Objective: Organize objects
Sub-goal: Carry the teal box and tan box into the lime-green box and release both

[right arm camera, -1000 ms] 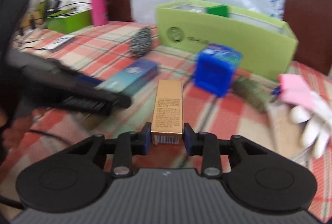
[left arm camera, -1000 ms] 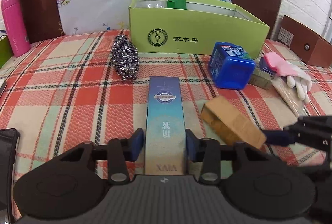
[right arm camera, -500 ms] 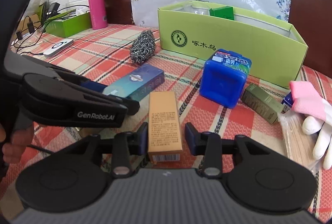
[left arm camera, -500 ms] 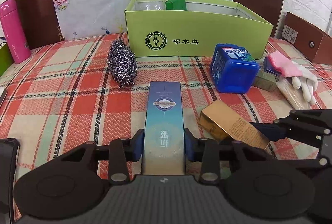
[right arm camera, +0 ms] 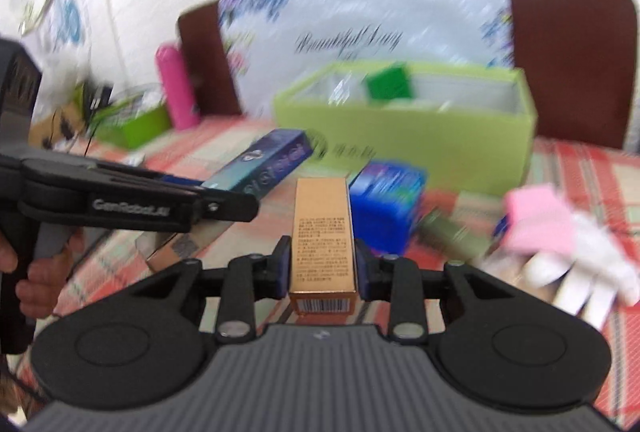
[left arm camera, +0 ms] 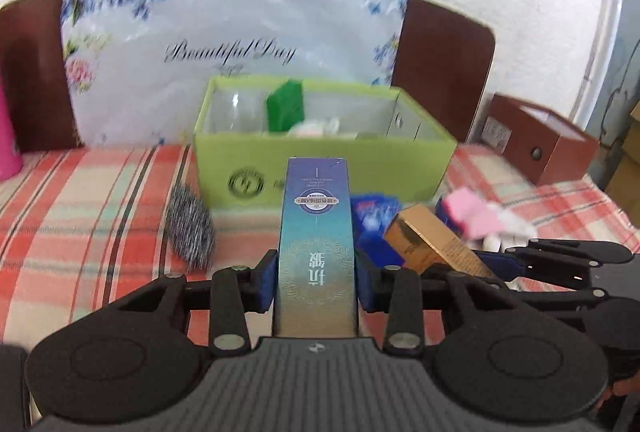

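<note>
My left gripper (left arm camera: 316, 282) is shut on a long blue carton (left arm camera: 316, 232) and holds it lifted above the plaid tablecloth, pointing at the open green box (left arm camera: 324, 160). My right gripper (right arm camera: 322, 266) is shut on a gold carton (right arm camera: 323, 232), also lifted off the table. The gold carton shows in the left wrist view (left arm camera: 432, 240) and the blue carton in the right wrist view (right arm camera: 268, 164). The green box (right arm camera: 404, 136) holds a small green pack (right arm camera: 390, 84) and pale items.
A steel scourer (left arm camera: 190, 232), a blue plastic box (right arm camera: 386, 198), a small olive carton (right arm camera: 452, 232) and a pink-and-white glove (right arm camera: 560, 228) lie on the plaid cloth. A pink bottle (right arm camera: 176, 88) stands far left. A brown box (left arm camera: 540, 140) sits right.
Both grippers have risen off the table with their cartons and tilted up toward the green box. The right jaws, loose half a second ago, now clamp the gold carton.
</note>
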`<action>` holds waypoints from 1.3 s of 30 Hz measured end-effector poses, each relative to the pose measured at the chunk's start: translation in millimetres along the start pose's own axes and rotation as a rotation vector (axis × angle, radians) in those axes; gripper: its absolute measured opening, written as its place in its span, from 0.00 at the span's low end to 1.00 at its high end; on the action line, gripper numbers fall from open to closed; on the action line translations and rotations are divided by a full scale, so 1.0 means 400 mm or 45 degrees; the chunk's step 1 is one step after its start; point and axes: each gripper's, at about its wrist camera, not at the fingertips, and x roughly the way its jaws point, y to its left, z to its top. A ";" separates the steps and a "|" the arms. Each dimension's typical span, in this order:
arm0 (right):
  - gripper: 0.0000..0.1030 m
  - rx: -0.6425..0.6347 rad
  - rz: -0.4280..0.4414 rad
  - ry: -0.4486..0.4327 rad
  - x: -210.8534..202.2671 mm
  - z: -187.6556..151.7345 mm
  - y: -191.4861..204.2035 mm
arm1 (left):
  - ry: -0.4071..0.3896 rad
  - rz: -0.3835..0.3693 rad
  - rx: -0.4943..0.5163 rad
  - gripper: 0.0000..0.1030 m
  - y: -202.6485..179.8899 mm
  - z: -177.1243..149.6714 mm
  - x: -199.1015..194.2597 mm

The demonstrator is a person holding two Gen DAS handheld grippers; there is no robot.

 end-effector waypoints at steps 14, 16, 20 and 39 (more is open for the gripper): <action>0.30 0.022 -0.448 -0.251 0.031 0.195 -0.156 | -0.217 -0.113 -0.049 0.40 -0.049 0.274 0.147; 0.30 0.027 -0.481 -0.253 0.064 0.222 -0.181 | -0.212 -0.100 -0.045 0.40 -0.063 0.295 0.191; 0.30 -0.005 -0.527 -0.251 0.150 0.257 -0.213 | -0.161 -0.061 -0.043 0.40 -0.066 0.315 0.283; 0.92 -0.090 -0.678 -0.329 0.154 0.164 -0.171 | -0.080 0.148 -0.148 0.77 -0.016 0.214 0.226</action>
